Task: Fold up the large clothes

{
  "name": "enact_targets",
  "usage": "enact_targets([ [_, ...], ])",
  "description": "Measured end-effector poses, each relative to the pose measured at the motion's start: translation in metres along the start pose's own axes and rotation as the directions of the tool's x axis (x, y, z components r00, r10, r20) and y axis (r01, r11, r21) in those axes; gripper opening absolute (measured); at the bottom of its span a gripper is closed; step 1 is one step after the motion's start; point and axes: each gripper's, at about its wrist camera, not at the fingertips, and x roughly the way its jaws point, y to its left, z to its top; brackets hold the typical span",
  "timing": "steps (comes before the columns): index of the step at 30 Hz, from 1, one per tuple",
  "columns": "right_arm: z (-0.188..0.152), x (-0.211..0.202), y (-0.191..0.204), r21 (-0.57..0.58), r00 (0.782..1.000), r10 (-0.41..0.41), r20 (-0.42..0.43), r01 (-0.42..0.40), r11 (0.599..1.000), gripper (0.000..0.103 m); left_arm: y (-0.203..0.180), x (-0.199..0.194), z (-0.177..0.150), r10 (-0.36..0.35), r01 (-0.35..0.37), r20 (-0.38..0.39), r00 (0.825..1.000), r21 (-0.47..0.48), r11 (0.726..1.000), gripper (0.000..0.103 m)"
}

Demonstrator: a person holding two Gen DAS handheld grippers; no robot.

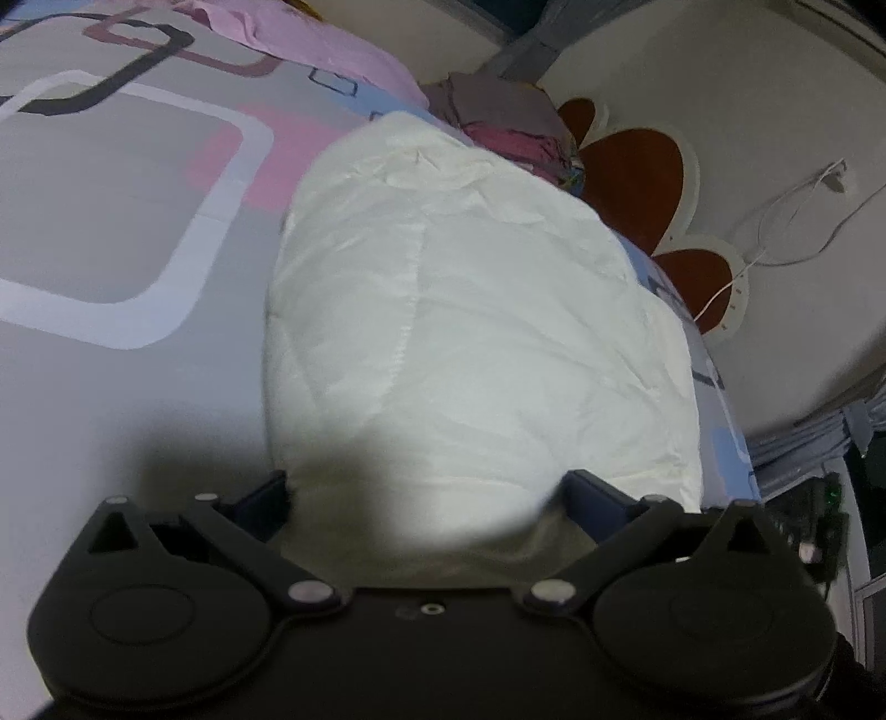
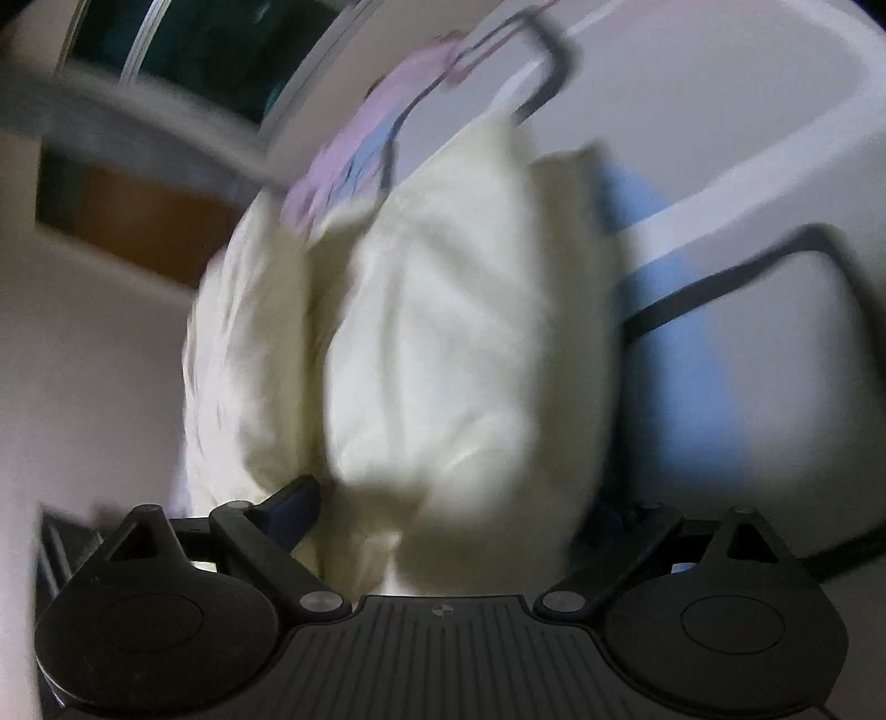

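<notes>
A large white padded garment [image 1: 470, 310] lies folded on the patterned bedspread [image 1: 111, 232]. My left gripper [image 1: 426, 498] is open, its dark fingers [image 1: 266, 498] spread wide at the garment's near edge, with cloth bulging between them. In the right wrist view the same white garment [image 2: 443, 343] fills the middle, blurred by motion. My right gripper [image 2: 448, 504] is open, with bunched cloth lying between its wide-set fingers [image 2: 293, 498]; the right finger is partly hidden behind the cloth.
A pink garment [image 1: 310, 39] lies at the far side of the bed. A pile of mauve and magenta clothes [image 1: 509, 122] sits by the bed's edge. A red flower-shaped mat [image 1: 637, 166] and a white cable [image 1: 786, 221] lie on the floor.
</notes>
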Motion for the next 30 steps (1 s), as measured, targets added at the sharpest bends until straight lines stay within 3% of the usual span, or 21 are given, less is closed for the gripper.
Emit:
enact_targets([
  [2, 0.0, 0.006, 0.004, 0.021, 1.0, 0.011, -0.01, -0.01, 1.0, 0.08, -0.003, 0.003, 0.001, 0.011, -0.011, -0.004, 1.0, 0.011, 1.0, 0.103],
  [16, -0.016, 0.006, 0.031, 0.039, 0.999, -0.023, 0.047, 0.021, 0.999, 0.069, -0.001, -0.015, 0.007, -0.029, 0.029, -0.003, 1.0, 0.169, 0.985, 0.081],
  [23, -0.015, 0.011, 0.08, -0.003, 0.995, -0.021, 0.101, 0.022, 1.0, 0.065, -0.007, -0.04, 0.026, -0.044, 0.034, 0.035, 0.998, 0.251, 0.967, 0.08],
  [30, 0.004, 0.068, 0.163, -0.114, 0.993, 0.052, 0.103, -0.04, 0.993, 0.065, 0.034, -0.088, 0.063, -0.018, -0.016, 0.12, 0.993, 0.274, 0.962, 0.078],
])
